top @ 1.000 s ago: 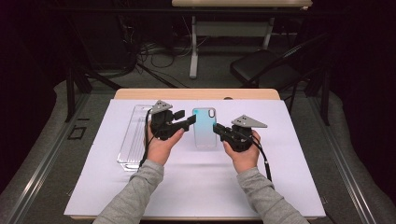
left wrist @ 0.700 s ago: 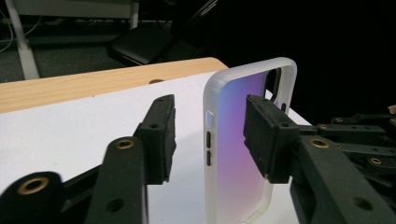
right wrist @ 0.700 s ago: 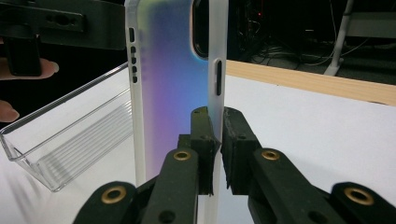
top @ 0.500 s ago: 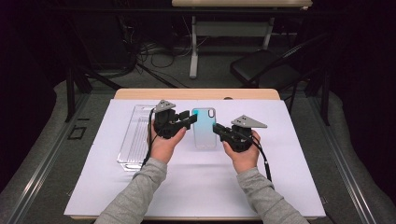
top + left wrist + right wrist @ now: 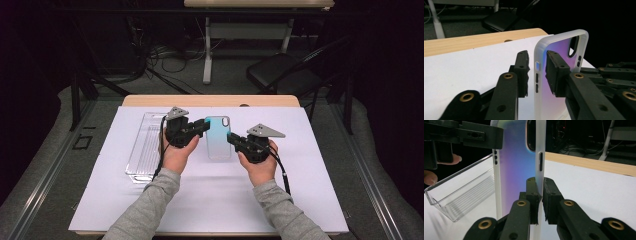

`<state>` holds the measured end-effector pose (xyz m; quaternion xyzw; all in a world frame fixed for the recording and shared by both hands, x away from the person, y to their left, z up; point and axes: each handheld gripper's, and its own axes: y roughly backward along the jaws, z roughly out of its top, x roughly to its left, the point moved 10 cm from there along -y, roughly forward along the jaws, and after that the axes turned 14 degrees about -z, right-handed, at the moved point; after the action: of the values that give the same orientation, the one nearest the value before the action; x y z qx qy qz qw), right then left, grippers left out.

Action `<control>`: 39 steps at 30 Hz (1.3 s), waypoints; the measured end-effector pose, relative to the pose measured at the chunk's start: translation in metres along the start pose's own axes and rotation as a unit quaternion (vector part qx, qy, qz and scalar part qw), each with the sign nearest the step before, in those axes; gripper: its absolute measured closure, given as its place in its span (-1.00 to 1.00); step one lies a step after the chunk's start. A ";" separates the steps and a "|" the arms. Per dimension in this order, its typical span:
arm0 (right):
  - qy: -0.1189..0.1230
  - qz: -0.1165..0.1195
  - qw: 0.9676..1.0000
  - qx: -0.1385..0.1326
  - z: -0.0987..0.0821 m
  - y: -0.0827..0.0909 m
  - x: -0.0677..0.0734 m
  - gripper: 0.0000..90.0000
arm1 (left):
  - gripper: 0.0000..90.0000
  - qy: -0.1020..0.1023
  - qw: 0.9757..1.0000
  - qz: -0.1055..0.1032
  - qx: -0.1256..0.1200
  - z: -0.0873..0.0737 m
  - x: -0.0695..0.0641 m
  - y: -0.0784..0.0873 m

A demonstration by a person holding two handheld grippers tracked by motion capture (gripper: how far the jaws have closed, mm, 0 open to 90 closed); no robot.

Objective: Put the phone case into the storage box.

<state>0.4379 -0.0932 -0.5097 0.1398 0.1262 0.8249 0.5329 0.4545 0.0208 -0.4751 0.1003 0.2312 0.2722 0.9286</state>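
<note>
While the right gripper [image 5: 539, 202] pinches the phone case [image 5: 218, 137] at centre frame, the left gripper [image 5: 536, 72] has just been closing around its opposite rim, a gap still showing at one pad. Next, likely: finish that grip before moving toward the clear tray [image 5: 147, 147] at left.

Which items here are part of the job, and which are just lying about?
In the job:
- phone case, held between both tools
- right tool, clamped on its edge
- left tool, jaws just closing around the opposite edge, a gap on one side

Lying about:
- clear plastic tray
- white sheet
- folding chair

No readable text, labels, brands or numbers anywhere.
</note>
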 end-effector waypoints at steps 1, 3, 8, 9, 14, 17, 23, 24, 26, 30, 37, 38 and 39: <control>0.001 0.000 1.000 0.000 0.000 0.000 0.000 0.87 | 0.62 0.000 1.000 -0.001 0.000 0.000 0.000 0.000; 0.002 0.001 1.000 0.000 0.000 0.000 0.000 0.87 | 0.64 0.000 1.000 -0.004 0.000 0.000 -0.001 -0.001; 0.001 0.001 1.000 -0.002 0.000 -0.001 0.000 0.87 | 0.69 0.003 1.000 -0.009 -0.001 0.000 -0.002 -0.002; 0.001 0.001 1.000 0.000 0.000 0.000 0.000 0.87 | 0.70 0.003 1.000 -0.010 -0.002 0.000 -0.002 -0.002; 0.000 0.000 1.000 -0.003 0.000 0.000 -0.001 0.87 | 0.73 0.001 1.000 -0.013 -0.003 0.000 -0.002 -0.001; -0.003 0.001 1.000 -0.003 0.000 0.000 0.000 0.87 | 0.76 0.003 1.000 -0.015 -0.003 0.000 -0.002 0.000; -0.003 0.001 1.000 -0.001 0.000 0.000 -0.001 0.87 | 0.82 0.001 1.000 -0.017 -0.004 0.000 -0.001 0.002; -0.003 0.001 1.000 -0.001 0.000 0.000 -0.001 0.87 | 0.83 0.001 1.000 -0.016 -0.004 0.000 -0.001 0.002; -0.004 0.001 1.000 -0.001 0.000 0.000 -0.001 0.87 | 0.85 0.001 1.000 -0.017 -0.007 0.001 -0.001 0.002; -0.004 0.001 1.000 -0.001 0.000 0.000 -0.001 0.87 | 0.86 -0.001 1.000 -0.018 -0.006 0.001 -0.001 0.003; -0.004 0.002 1.000 -0.001 0.000 0.000 0.000 0.87 | 0.87 0.001 1.000 -0.018 -0.004 0.000 -0.001 0.004; -0.003 0.002 1.000 -0.001 0.000 0.000 0.000 0.87 | 0.87 0.002 1.000 -0.019 -0.004 0.000 -0.001 0.004; -0.003 0.002 1.000 -0.002 0.000 0.000 0.000 0.87 | 0.87 0.002 1.000 -0.019 -0.005 0.000 -0.001 0.004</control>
<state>0.4381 -0.0933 -0.5095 0.1412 0.1225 0.8258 0.5321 0.4522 0.0235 -0.4734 0.0912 0.2337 0.2561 0.9335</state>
